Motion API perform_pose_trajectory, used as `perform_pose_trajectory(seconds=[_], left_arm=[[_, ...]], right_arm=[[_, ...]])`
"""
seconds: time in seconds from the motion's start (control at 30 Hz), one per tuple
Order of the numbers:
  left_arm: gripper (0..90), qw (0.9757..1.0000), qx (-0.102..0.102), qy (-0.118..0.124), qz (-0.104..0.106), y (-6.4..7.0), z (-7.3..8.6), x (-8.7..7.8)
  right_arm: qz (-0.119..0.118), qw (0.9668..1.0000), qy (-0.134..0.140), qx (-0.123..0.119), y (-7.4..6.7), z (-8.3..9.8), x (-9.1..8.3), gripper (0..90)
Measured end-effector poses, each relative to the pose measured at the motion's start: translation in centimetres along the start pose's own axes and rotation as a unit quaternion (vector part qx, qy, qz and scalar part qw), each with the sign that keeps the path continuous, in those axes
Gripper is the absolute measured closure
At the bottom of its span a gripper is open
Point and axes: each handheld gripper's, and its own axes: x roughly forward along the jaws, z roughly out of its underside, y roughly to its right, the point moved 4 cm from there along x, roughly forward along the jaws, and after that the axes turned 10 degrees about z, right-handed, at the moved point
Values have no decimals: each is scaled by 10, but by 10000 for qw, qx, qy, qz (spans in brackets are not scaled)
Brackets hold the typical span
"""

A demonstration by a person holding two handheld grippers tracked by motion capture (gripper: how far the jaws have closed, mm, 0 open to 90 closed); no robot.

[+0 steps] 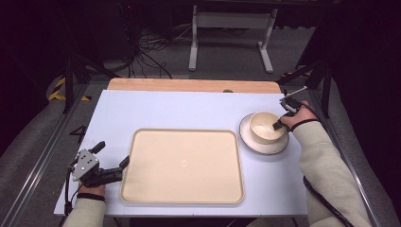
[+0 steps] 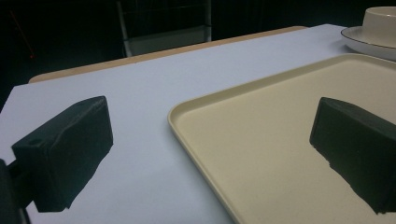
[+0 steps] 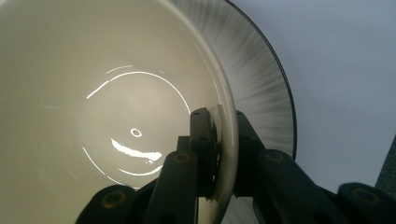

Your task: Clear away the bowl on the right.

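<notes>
A cream bowl (image 1: 264, 126) stands on a white plate (image 1: 249, 138) at the table's right side. My right gripper (image 1: 279, 125) reaches in from the right and is shut on the bowl's near-right rim. In the right gripper view one jaw sits inside the bowl (image 3: 116, 93) and one outside, with the rim pinched in my right gripper (image 3: 225, 137) above the dark-edged plate (image 3: 264, 79). My left gripper (image 1: 112, 154) rests open at the front left, beside the left edge of a large cream tray (image 1: 182, 165). In the left gripper view, nothing lies in my left gripper (image 2: 210, 140); its right jaw hangs over the tray (image 2: 261, 135).
The white table top (image 1: 189, 109) has a wooden strip (image 1: 189, 85) along its far edge. Behind it, on the floor, stand a white frame (image 1: 231, 21) and tangled cables (image 1: 146, 56). The bowl (image 2: 380, 23) and plate (image 2: 366, 44) show far right in the left gripper view.
</notes>
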Motion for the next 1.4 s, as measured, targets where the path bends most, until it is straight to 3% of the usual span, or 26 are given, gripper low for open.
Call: perform_pose_trajectory(seconds=[0.27,0.57,0.67,0.87,1.4], left_arm=[[2,10000,19,-17,4,0,0,0],[2,10000,9,-19,-1,0,0,0],[2,10000,9,-17,-2,0,0,0],[2,10000,3,-21,-3,0,0,0],[2,10000,17,-30,-10,1,0,1]], right_arm=[[47,9999,41,116,-2,1,-3,848],[271,9995,72,145,-10,0,-10,850],[235,9995,110,166,-11,-1,-14,846],[438,9990,92,-21,-14,-1,-21,845],[569,9977,194,-300,-21,-1,-54,835]])
